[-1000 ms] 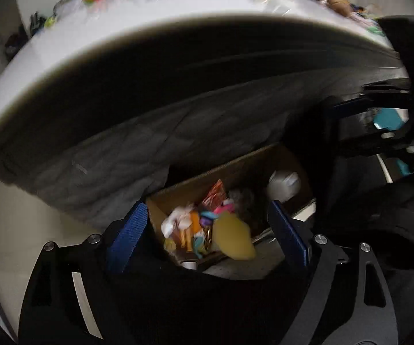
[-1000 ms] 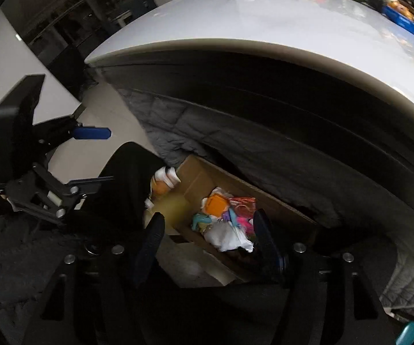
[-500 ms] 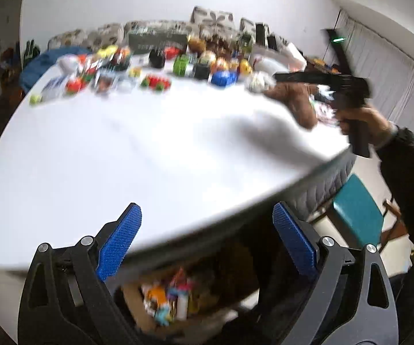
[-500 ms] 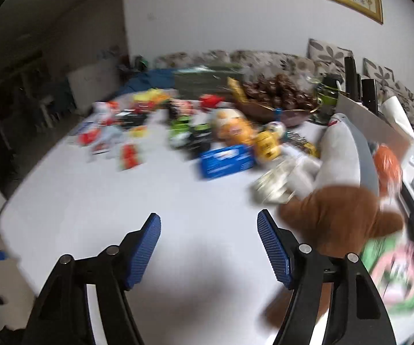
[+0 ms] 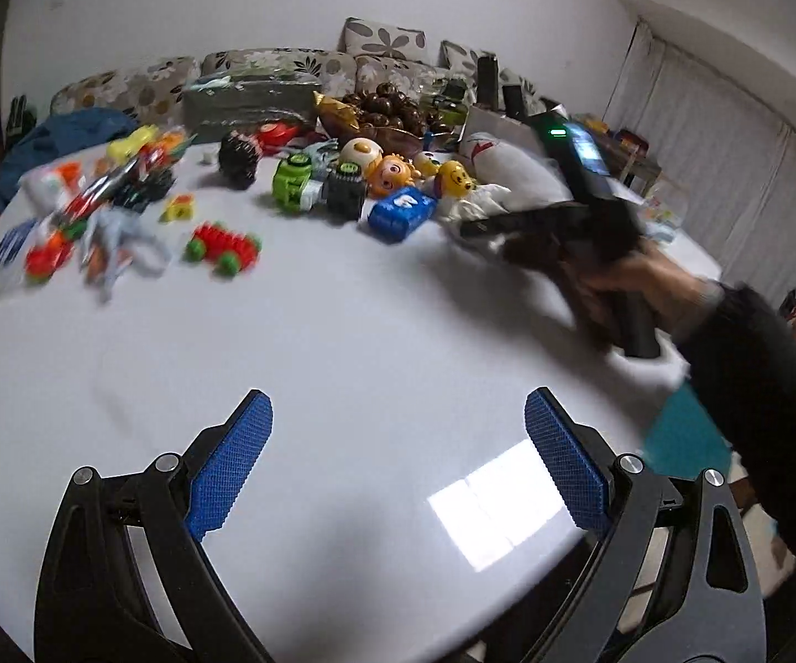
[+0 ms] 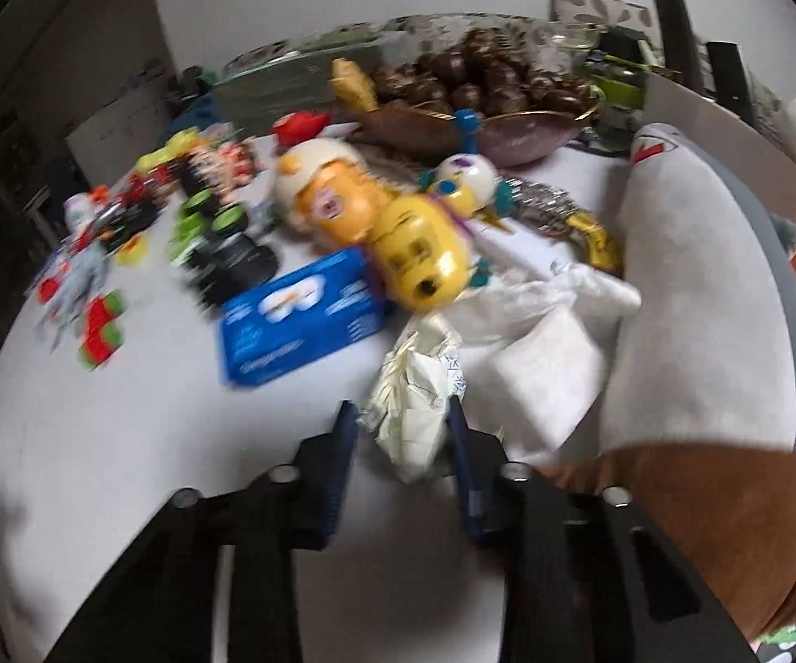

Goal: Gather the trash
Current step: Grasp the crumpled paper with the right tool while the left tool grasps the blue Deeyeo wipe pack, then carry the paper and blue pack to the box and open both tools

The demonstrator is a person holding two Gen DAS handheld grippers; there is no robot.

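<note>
Now one crumpled cream-white paper wrapper [image 6: 417,398], creased and faintly printed, sits at lower centre of the right wrist view between the narrowed fingers of the right tool [image 6: 401,431]; whether they pinch it I cannot tell. One blue rectangular box [image 6: 301,317] lies just left of it. Lower in the left view, the left tool [image 5: 398,458] gapes wide and empty over bare white round bench [image 5: 342,342], its edge at lower right.
</note>
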